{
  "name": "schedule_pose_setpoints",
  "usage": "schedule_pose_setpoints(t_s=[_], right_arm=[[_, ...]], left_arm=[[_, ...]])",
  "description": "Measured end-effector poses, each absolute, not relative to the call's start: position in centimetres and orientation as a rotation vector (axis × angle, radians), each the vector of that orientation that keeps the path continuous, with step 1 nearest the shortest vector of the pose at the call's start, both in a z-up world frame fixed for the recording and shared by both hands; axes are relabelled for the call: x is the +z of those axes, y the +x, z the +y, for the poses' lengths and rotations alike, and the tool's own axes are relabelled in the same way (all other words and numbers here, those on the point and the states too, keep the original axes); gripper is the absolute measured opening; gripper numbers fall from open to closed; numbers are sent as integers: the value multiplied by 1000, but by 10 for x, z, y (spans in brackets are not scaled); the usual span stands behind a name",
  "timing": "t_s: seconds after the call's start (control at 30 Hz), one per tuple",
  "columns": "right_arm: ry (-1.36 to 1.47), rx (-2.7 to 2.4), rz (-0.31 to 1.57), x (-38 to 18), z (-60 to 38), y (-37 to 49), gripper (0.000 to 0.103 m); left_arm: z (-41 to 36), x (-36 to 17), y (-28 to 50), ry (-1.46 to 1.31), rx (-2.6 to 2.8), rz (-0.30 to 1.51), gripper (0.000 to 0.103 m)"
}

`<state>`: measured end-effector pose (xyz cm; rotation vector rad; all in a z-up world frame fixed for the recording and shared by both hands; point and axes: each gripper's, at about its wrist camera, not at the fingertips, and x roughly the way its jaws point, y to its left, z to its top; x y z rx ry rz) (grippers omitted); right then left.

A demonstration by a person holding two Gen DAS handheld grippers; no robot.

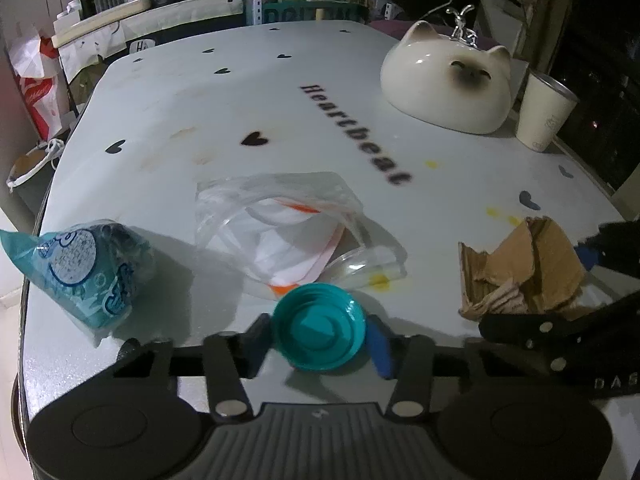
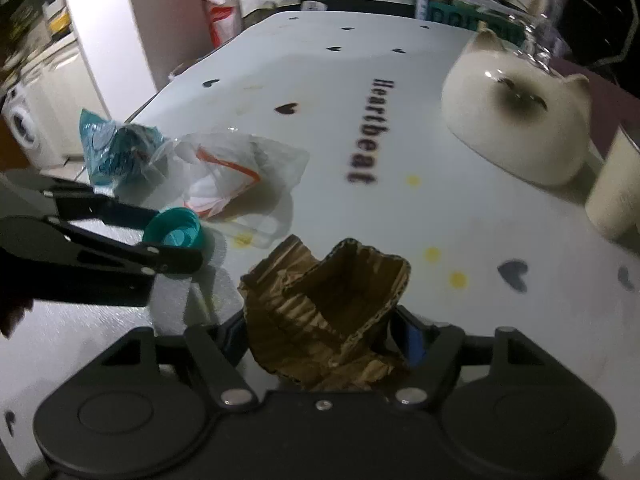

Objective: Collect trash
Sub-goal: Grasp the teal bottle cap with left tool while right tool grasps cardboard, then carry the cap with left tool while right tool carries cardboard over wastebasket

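1. Left gripper (image 1: 319, 345) has its jaws closed on the round teal plastic bottle cap (image 1: 319, 327), held just above the near edge of the white heart-printed table (image 1: 328, 92).
2. Right gripper (image 2: 320, 334) clamps the crumpled brown cardboard scrap (image 2: 326, 312), also by the near edge.
3. Best play: keep both grips firm, carry steadily; the crinkled clear plastic bag (image 1: 288, 220) and blue printed wrapper (image 1: 86, 270) remain.
4. No bin visible; cardboard hides the right fingertips.

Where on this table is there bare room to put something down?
The far half of the table, past the Heartbeat lettering, is bare. The near edge is crowded: blue wrapper, clear plastic bag, teal cap, torn cardboard. The cat bowl and paper cup fill the far right.
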<state>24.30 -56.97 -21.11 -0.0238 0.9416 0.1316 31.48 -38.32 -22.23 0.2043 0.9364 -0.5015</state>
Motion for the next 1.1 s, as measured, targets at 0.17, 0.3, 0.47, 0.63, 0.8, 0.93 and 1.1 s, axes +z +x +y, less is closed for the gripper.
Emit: schedule_pose_setpoints(t_s=[0.17, 0.3, 0.47, 0.63, 0.8, 0.93, 1.1], right_arm=[[47, 51, 956, -211, -568, 231, 73], [100, -15, 976, -206, -569, 223, 72], [133, -67, 981, -195, -565, 213, 72], [133, -84, 961, -181, -557, 202, 72], [130, -105, 941, -166, -548, 190, 72], [130, -111, 927, -157, -536, 177, 72], [120, -120, 909, -146, -519, 163, 72]], left_arm=[[-380, -221, 311, 169, -504, 966, 50], [-373, -218, 302, 132, -488, 999, 50], [-358, -209, 289, 96, -460, 1013, 50], [-344, -195, 274, 79, -436, 1006, 50], [-327, -179, 259, 49, -413, 995, 50], [-311, -166, 245, 28, -395, 978, 50], [-290, -154, 228, 6, -369, 962, 50]])
